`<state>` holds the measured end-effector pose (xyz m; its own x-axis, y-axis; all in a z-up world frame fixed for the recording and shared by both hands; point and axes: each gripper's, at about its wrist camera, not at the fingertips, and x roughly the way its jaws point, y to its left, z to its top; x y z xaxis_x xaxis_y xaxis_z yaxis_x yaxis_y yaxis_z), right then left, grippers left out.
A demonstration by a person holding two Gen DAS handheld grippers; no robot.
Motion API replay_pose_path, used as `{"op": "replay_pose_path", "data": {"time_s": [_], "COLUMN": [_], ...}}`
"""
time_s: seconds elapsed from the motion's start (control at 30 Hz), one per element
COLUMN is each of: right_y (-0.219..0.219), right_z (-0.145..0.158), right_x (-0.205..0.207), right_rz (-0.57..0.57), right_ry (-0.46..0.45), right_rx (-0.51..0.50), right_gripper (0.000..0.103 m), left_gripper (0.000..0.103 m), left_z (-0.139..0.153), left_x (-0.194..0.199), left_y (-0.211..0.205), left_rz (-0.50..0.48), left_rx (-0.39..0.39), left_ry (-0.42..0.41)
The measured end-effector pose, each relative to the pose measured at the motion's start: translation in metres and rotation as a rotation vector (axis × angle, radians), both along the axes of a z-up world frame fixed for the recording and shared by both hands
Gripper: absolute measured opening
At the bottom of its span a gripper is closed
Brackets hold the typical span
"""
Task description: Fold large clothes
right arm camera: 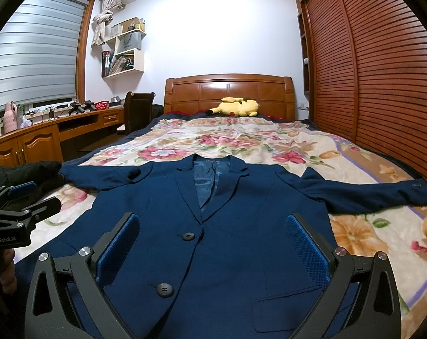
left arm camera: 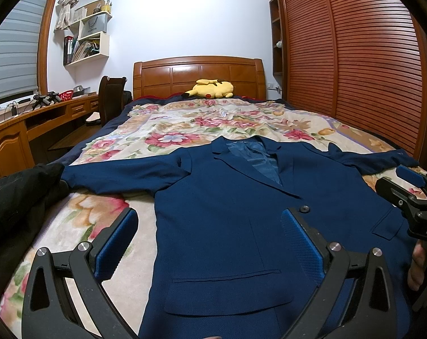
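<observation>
Jacket point(left arm camera: 227, 226) unfolded; folding not begun.
It lay flat on the bed point(left arm camera: 72, 226), sleeves spread; left gripper point(left arm camera: 209, 243) and right gripper point(right arm camera: 213, 247) released, empty.

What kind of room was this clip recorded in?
A home bedroom, most likely. A navy suit jacket lies spread on a bed with a floral blanket and a wooden headboard; a slatted wooden wardrobe runs along one side, a built-in desk under the window along the other.

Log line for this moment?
navy blazer: flat, buttoned, sleeves spread, unfolded | left hand-held gripper: open, empty | right hand-held gripper: open, empty
</observation>
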<state>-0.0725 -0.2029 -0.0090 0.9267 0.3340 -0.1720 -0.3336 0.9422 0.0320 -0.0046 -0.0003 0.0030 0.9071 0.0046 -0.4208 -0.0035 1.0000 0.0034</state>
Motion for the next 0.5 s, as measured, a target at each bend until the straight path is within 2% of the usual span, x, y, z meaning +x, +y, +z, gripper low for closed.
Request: {"op": "replay_pose_path", "data": {"time_s": [0.5], "right_y": [0.0002], "right_z": [0.0000], "right_x": [-0.0001], "right_rz": [0.000], "right_ry": [-0.001], "right_rx": [-0.001], "right_gripper": [0.103], "left_gripper": [0.102], "left_z": [-0.0003], "left_x": [-0.0010], "left_y": [0.0004], "left_rz": [0.000], "left_rx": [0.000], "left_ry": [-0.002]}}
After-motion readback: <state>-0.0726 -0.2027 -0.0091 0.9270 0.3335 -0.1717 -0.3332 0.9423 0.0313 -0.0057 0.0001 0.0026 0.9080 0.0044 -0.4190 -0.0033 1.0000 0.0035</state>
